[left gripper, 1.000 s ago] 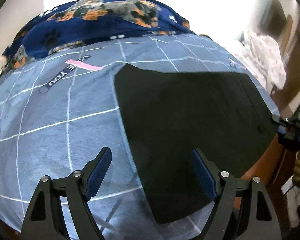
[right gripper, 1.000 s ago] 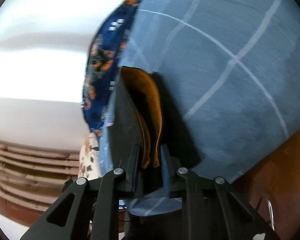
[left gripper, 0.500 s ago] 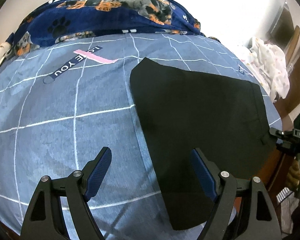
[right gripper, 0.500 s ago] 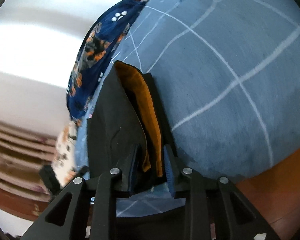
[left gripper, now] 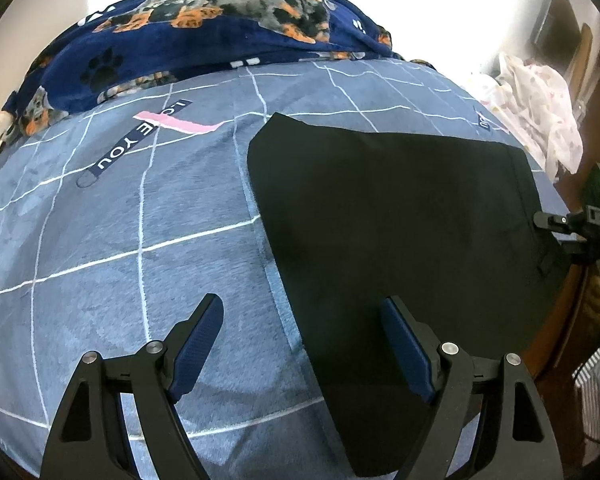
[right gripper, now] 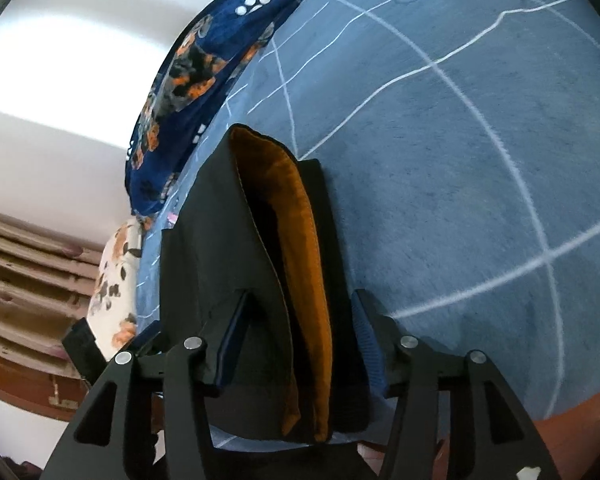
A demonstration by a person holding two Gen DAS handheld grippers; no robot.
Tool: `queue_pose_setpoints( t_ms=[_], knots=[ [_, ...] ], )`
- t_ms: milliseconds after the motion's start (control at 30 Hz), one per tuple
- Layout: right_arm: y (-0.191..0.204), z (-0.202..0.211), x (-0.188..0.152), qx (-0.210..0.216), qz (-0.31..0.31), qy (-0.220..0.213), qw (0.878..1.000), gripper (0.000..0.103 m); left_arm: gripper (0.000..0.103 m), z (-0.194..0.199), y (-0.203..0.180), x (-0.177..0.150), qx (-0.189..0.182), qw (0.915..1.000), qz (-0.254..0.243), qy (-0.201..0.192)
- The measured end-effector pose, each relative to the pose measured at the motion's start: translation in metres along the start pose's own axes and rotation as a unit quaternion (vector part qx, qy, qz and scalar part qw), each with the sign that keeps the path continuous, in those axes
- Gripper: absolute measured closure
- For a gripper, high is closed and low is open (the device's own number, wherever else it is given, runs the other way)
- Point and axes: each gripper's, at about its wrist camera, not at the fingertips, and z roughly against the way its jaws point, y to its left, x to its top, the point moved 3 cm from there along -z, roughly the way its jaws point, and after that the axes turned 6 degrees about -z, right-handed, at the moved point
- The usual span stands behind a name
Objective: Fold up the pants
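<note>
Since a second ago the right gripper (right gripper: 300, 324) has been opening — its fingers now stand clear of the black pants (left gripper: 400, 216) edge between them. Pants lie folded on the blue bed (left gripper: 140, 208); left gripper (left gripper: 302, 344) hovers wide open — empty.

Bedspread (left gripper: 132, 240) left of the black pants (left gripper: 400, 220) lay bare, open for a gripper to pass. Crumpled blue blanket (left gripper: 204, 36) blocked the far edge. White floral cloth (left gripper: 540, 112) crowded the far right corner. Right gripper (left gripper: 572, 224) stood at the pants' right edge. Wooden bed edge (right gripper: 580, 432) bounded the near side.
</note>
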Motion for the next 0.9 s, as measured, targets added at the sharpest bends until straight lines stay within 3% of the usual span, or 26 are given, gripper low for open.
queue_pose_setpoints(
  t_ms=[500,600,700,900],
  knots=[
    [0.013,-0.018,0.011,0.031,0.026,0.093,0.995,0.048,0.020,-0.016,-0.009,0.006,-0.025,0.9994,-0.018,0.017],
    [0.017,-0.019,0.011,0.053,0.029,0.105,0.993,0.048,0.020,-0.022,-0.010,0.007,-0.048,0.9984,-0.012,0.026],
    [0.015,-0.025,0.012,0.040,0.040,0.114,0.992,0.048,0.020,-0.028,-0.009,0.009,-0.080,0.9961,0.004,0.037],
    [0.012,-0.029,0.017,0.061,0.029,0.124,0.990,0.046,0.020,-0.030,-0.020,0.011,-0.097,0.9944,-0.026,0.032]
  ],
)
